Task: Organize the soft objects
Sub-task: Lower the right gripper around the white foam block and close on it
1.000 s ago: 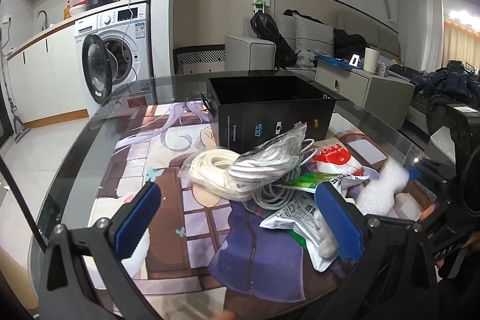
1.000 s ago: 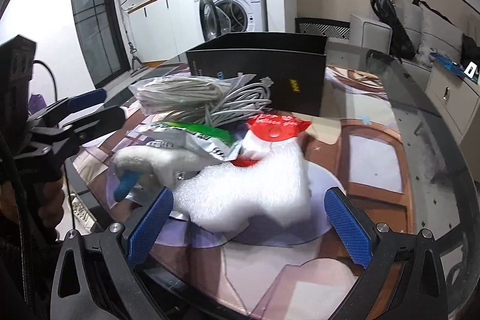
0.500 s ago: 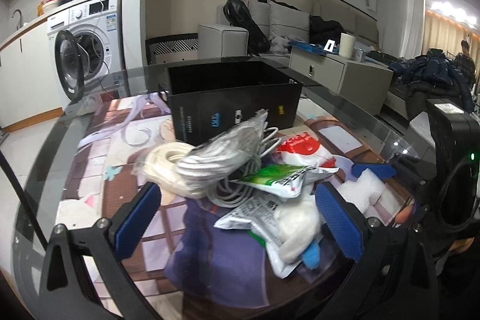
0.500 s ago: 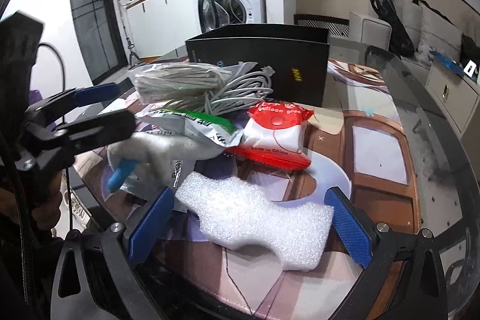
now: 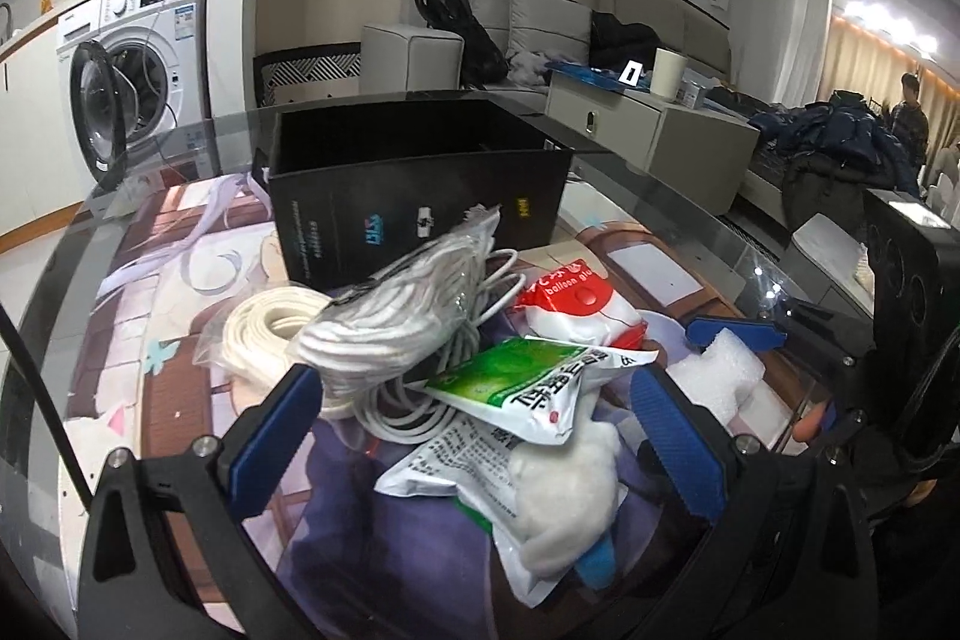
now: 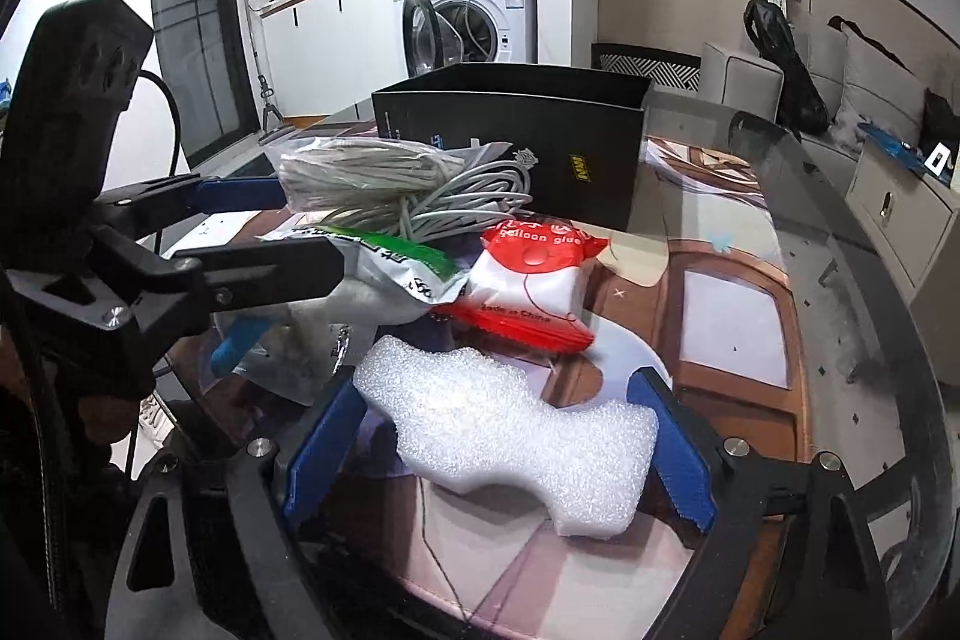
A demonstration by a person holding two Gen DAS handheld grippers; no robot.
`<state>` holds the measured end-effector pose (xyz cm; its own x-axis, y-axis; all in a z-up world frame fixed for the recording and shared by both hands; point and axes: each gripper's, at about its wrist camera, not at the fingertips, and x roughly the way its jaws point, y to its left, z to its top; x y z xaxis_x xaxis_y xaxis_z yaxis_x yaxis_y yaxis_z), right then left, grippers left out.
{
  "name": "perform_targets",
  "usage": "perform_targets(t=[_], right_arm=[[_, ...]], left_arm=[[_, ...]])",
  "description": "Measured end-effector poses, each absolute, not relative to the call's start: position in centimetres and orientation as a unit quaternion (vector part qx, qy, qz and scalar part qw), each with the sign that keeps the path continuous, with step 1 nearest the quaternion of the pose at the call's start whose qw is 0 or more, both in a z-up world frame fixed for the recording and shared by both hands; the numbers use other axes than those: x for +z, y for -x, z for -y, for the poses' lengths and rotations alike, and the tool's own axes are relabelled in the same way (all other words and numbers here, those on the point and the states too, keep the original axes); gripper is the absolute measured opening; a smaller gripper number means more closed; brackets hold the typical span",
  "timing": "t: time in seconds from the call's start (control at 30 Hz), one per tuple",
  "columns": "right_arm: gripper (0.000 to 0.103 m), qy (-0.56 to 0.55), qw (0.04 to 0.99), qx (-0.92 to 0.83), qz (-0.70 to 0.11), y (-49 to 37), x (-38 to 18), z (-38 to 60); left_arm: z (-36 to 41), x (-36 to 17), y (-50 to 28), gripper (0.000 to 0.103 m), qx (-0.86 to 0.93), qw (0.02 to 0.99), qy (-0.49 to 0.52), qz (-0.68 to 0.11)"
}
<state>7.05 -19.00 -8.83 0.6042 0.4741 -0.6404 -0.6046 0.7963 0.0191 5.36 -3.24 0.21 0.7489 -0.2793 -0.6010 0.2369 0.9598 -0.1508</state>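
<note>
Right wrist: foam piece (image 6: 510,436) between tongs (image 6: 498,451).

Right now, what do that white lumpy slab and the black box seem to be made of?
White slab: looks like packing foam, matte, with a grainy beaded surface. Black box: probably printed cardboard with a slight sheen, going by its thin straight walls and printed logos.

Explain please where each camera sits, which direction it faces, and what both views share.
Left wrist: sits on the left hand-held gripper, looks forward and down over the bags toward the black box; its blue fingers show, the right hand-held gripper at right.
Right wrist: sits on the right hand-held gripper, looks at the foam between its jaws; the left hand-held gripper at left.
Shared: box, cable bundle, red bag, green bag, washing machine.
</note>
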Motion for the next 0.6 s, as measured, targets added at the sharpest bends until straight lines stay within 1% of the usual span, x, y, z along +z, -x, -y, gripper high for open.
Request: perform_targets(t=[0.27,0.3,0.33,0.43,0.6], right_arm=[[0.09,0.081,0.893,0.302,-0.323,-7.1,-8.4,20.0],[0.09,0.077,0.893,0.303,-0.325,-7.2,-8.4,20.2],[0.09,0.075,0.892,0.304,-0.325,-7.2,-8.3,20.3],[0.09,0.075,0.894,0.303,-0.323,-7.1,-8.2,20.6],[0.09,0.083,0.897,0.296,-0.319,-7.2,-8.1,20.6]], left_arm=[[3.9,0.2,-3.8,0.101,-0.159,0.932,0.01,-0.326],[4.1,0.2,-3.8,0.099,-0.165,0.931,0.005,-0.326],[4.3,0.2,-3.9,0.094,-0.17,0.929,0.004,-0.329],[4.5,-0.1,-4.6,0.087,-0.189,0.92,0.015,-0.343],[4.6,-0.1,-5.5,0.087,-0.193,0.916,0.028,-0.349]])
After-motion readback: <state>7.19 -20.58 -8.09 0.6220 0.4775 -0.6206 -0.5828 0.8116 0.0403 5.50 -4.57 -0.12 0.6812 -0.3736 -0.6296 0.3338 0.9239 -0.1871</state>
